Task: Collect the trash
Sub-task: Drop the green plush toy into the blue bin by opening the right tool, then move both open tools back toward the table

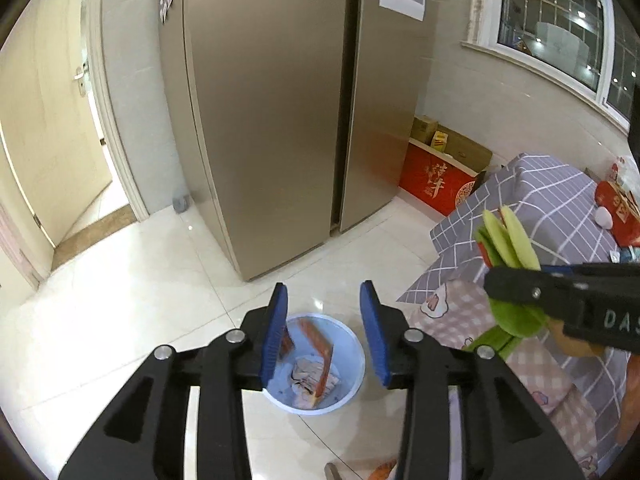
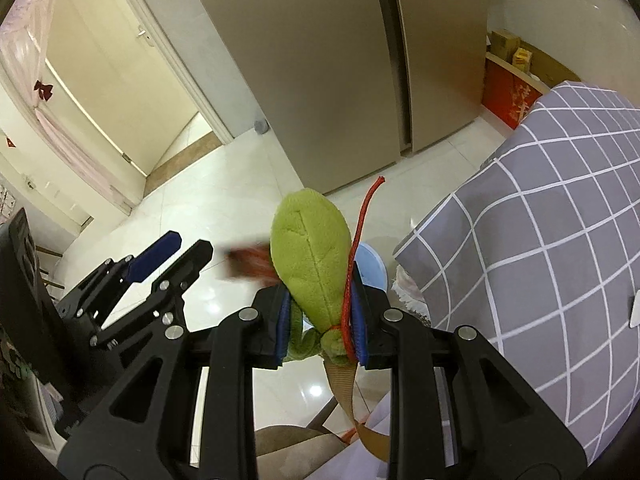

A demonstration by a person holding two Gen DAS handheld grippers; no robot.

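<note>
My left gripper (image 1: 324, 300) is open over a pale blue bin (image 1: 357, 354) on the floor. An orange wrapper (image 1: 318, 342) stands on edge among crumpled paper (image 1: 306, 374) inside the bin, free of both pads. In the right wrist view the left gripper (image 2: 188, 244) has a blurred reddish wrapper (image 2: 248, 265) just off its tips. My right gripper (image 2: 320, 300) is shut on a green plush leaf toy (image 2: 308, 248) with a red cord (image 2: 362, 220). The toy hides most of the bin (image 2: 374, 264). From the left wrist view, the right gripper (image 1: 504, 284) holds the toy (image 1: 516, 240) beside the table.
A tall beige fridge (image 1: 272, 120) stands behind the bin. A table under a grey checked cloth (image 1: 552, 208) is to the right, with red packets (image 1: 616, 204) on it. Red and brown boxes (image 1: 436, 180) sit by the wall. An open door (image 1: 48, 140) is at left. A chair (image 2: 288, 448) is below.
</note>
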